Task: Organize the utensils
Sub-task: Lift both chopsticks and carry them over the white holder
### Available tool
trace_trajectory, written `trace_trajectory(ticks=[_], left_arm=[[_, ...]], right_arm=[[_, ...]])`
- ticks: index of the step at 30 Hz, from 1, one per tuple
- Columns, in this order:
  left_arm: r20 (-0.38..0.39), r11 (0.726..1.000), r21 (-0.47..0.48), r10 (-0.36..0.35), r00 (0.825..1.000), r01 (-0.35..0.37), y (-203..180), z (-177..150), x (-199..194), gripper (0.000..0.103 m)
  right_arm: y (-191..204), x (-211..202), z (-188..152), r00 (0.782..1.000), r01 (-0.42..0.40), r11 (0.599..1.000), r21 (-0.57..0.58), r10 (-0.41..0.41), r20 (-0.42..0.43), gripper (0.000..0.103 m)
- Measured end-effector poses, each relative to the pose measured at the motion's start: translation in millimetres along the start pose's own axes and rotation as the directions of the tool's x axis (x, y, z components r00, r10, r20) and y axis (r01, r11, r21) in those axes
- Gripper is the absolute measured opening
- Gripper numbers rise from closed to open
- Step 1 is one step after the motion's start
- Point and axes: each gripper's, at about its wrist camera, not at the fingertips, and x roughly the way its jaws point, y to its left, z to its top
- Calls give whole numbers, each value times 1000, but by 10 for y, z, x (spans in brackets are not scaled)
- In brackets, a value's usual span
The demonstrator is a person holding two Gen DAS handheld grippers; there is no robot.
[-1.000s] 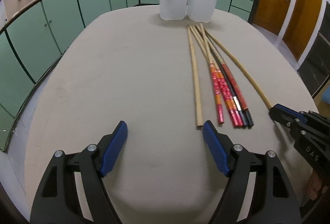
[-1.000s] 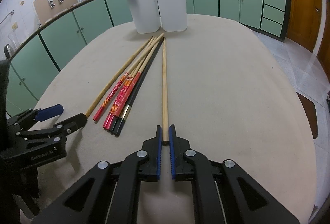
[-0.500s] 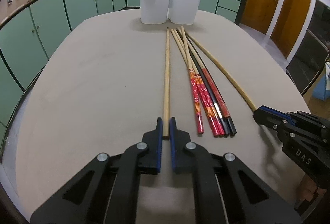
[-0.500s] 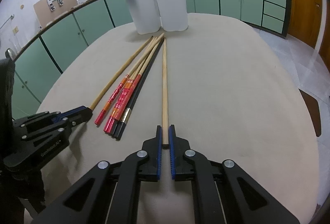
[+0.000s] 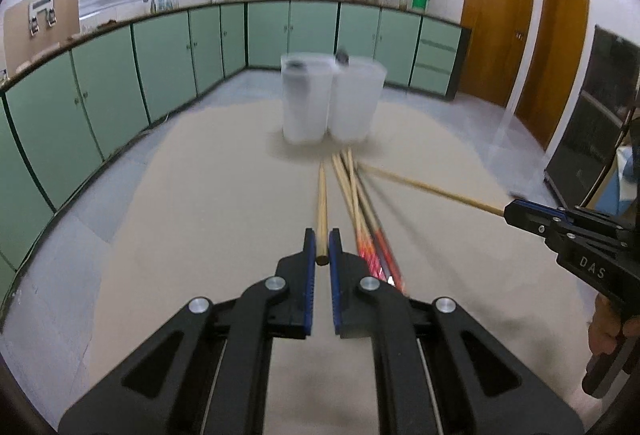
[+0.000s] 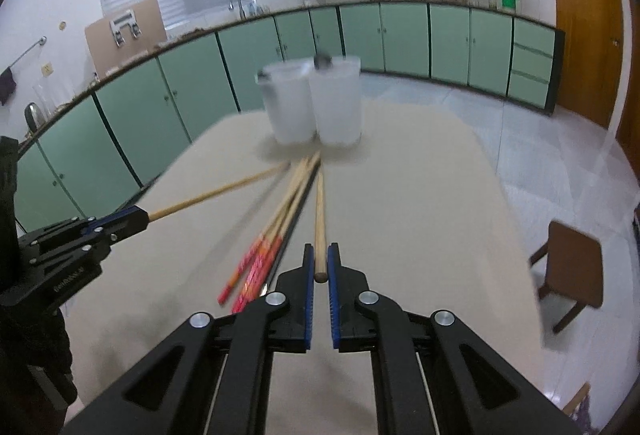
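Note:
My left gripper (image 5: 321, 249) is shut on the near end of a plain wooden chopstick (image 5: 322, 203) and holds it raised, pointing at two white holders (image 5: 330, 103). My right gripper (image 6: 319, 263) is shut on another plain wooden chopstick (image 6: 319, 211), also lifted. Each gripper shows in the other's view, holding its stick: the right one (image 5: 516, 213) and the left one (image 6: 136, 217). Several red-patterned and black chopsticks (image 5: 368, 235) lie on the beige table (image 5: 208, 219) between the two, also seen in the right wrist view (image 6: 272, 247).
Green cabinets (image 5: 120, 75) run behind and left of the table. A brown stool (image 6: 572, 271) stands on the floor to the right. Wooden doors (image 5: 520, 31) are at the far right. The two holders (image 6: 314, 103) stand at the table's far end.
Both grippers have lifted and tilted up with their chopsticks' near ends; the view now shows more of the room. The left gripper, open one second ago, shut on its chopstick.

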Motion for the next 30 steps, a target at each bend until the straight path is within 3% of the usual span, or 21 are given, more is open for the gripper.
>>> trace_trajectory(ticks=[8, 21, 30], left_arm=[[131, 999, 28, -34, 991, 31, -24, 570, -305, 6], [173, 995, 78, -82, 982, 69, -65, 1097, -331, 6], [286, 991, 117, -95, 954, 63, -126, 1634, -458, 6]], right_arm=[[-11, -264, 674, 994, -44, 998, -46, 49, 96, 6], [38, -259, 1378, 993, -76, 987, -143, 88, 77, 6], [-23, -456, 1999, 979, -76, 985, -153, 102, 175, 6]])
